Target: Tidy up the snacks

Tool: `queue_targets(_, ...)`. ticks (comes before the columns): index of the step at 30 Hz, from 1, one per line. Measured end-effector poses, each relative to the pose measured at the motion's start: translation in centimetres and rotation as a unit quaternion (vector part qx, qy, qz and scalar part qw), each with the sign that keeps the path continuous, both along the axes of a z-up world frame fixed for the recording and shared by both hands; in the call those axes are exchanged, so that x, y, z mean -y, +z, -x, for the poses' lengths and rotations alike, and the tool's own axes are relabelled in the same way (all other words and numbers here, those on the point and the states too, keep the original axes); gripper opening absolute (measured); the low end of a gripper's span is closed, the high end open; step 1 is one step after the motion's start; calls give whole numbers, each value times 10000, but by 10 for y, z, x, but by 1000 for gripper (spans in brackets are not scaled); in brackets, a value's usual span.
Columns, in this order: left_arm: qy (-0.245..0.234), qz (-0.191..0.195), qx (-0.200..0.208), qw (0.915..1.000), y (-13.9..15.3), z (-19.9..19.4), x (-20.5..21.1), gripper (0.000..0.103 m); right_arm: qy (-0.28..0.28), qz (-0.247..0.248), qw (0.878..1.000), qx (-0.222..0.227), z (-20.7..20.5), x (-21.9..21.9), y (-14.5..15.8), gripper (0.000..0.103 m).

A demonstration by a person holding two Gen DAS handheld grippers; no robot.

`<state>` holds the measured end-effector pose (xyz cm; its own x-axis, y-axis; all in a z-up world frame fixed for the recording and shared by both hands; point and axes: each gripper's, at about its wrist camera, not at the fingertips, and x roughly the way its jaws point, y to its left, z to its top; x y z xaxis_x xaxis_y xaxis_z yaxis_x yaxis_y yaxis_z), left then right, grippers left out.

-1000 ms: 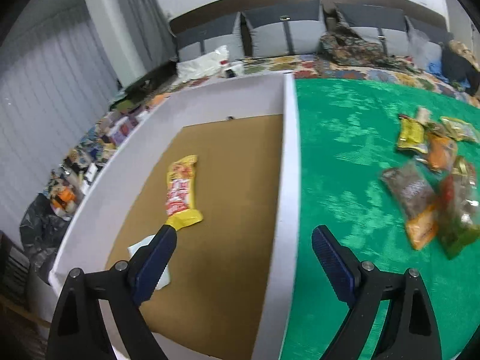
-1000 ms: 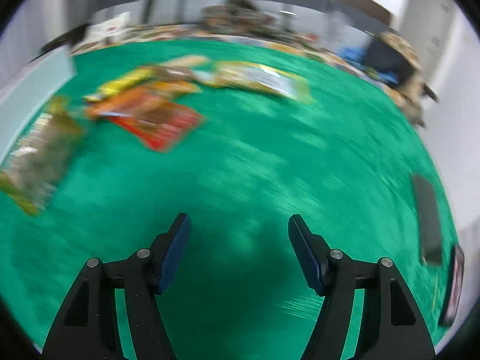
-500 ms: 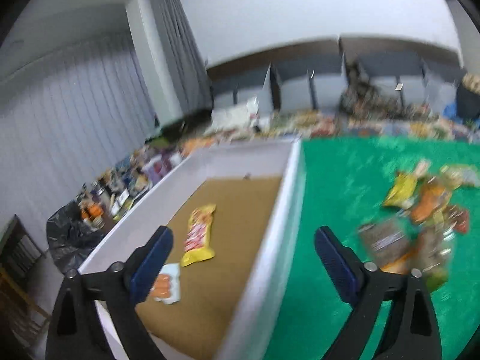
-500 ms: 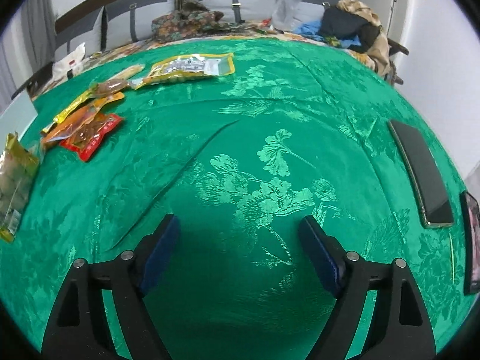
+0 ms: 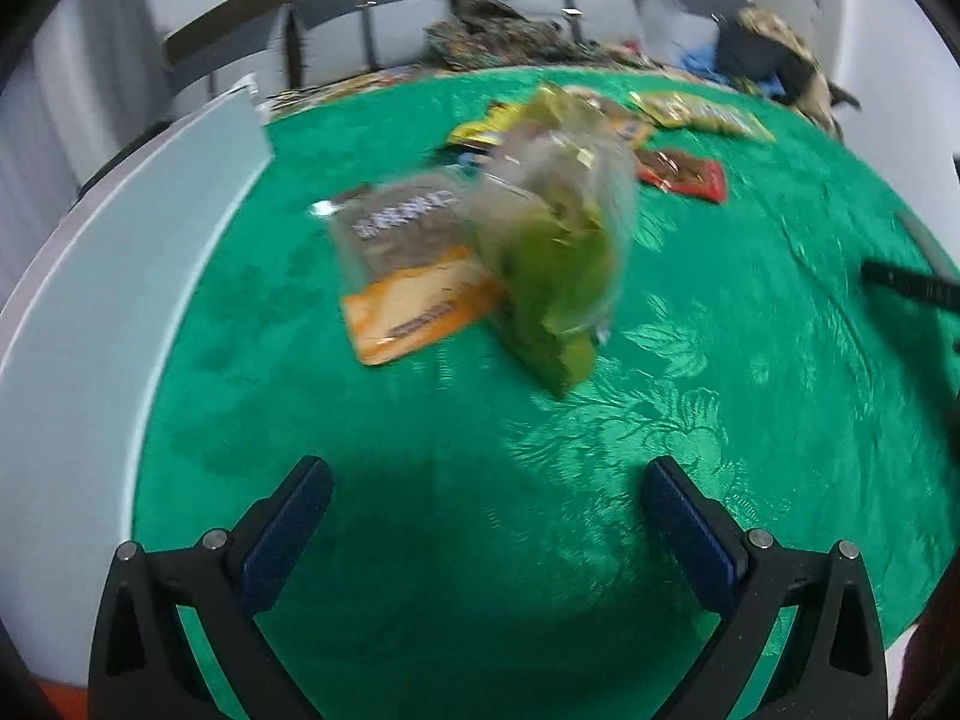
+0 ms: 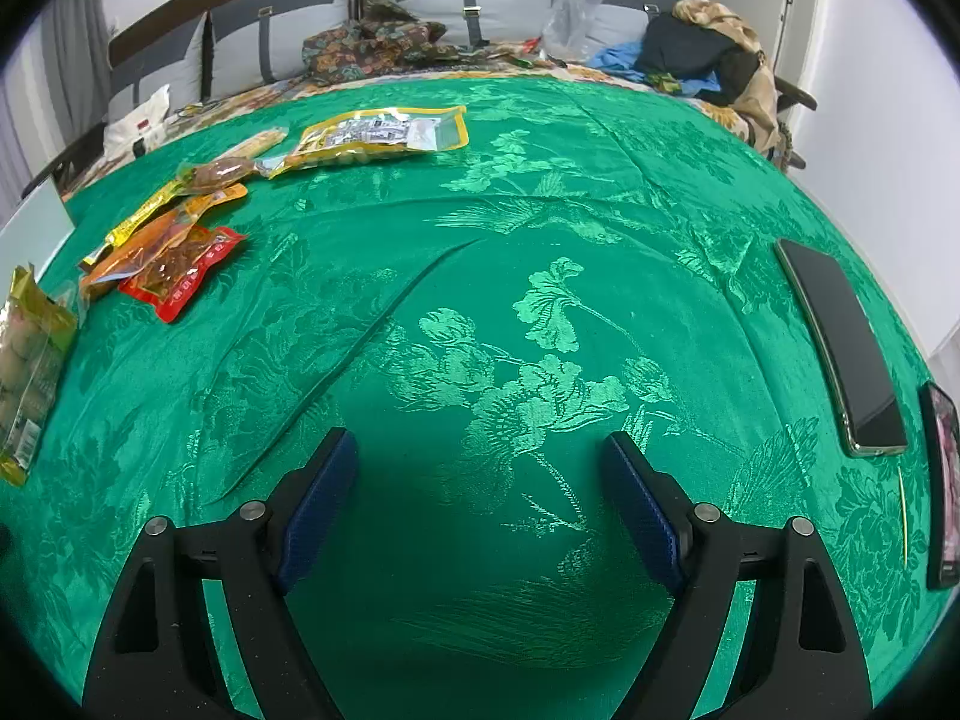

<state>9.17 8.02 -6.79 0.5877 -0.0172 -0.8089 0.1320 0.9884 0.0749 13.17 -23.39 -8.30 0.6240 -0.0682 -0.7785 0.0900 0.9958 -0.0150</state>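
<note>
Plainly, the nearest snacks to the left gripper [image 5: 486,516] are two flat pouches lying at about twelve o'clock from its fingers: a green-bottomed clear pouch [image 5: 558,276] resting partly over an orange-bottomed clear pouch [image 5: 408,276], both on the green brocade cloth [image 5: 690,420] that covers the desk. The left wrist view is blurred, so their print cannot be read. Further off at one o'clock lie a red packet [image 5: 684,174] and several yellow ones, and the pale wall of the white box [image 5: 120,276] runs along at nine to ten o'clock. Both pairs of fingers are released and hold nothing; the left ones have just been spreading wider, and the right gripper [image 6: 480,492] has likewise just been opening, over bare cloth. From the right wrist view the snack pile sits at ten o'clock, with the large yellow-edged pouch [image 6: 384,135] at eleven, and two phones [image 6: 840,348] lie well apart at three o'clock. These pouches look light, thin and floppy, with slick film that may slide on the cloth or slip between the pads. I judge the sealed edge or a corner the best hold, pinched across the flat; the green pouch, lying on top, should lift first without dragging its neighbour.
</note>
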Motion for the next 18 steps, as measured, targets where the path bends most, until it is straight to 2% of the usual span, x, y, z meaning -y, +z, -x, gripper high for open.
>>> queue_targets(6,31,90,3,10000,4,-29,-2,103,3,-20,10000,-1,0,0,-1,86)
queue_targets(8,104,389,-98,9991,-1,-37,-8,103,2,-18,10000,0,0,0,-1,86)
queue_targets(18,238,418,58,9988,-10,-26,-4,103,-1,-22,10000,-1,0,0,-1,87)
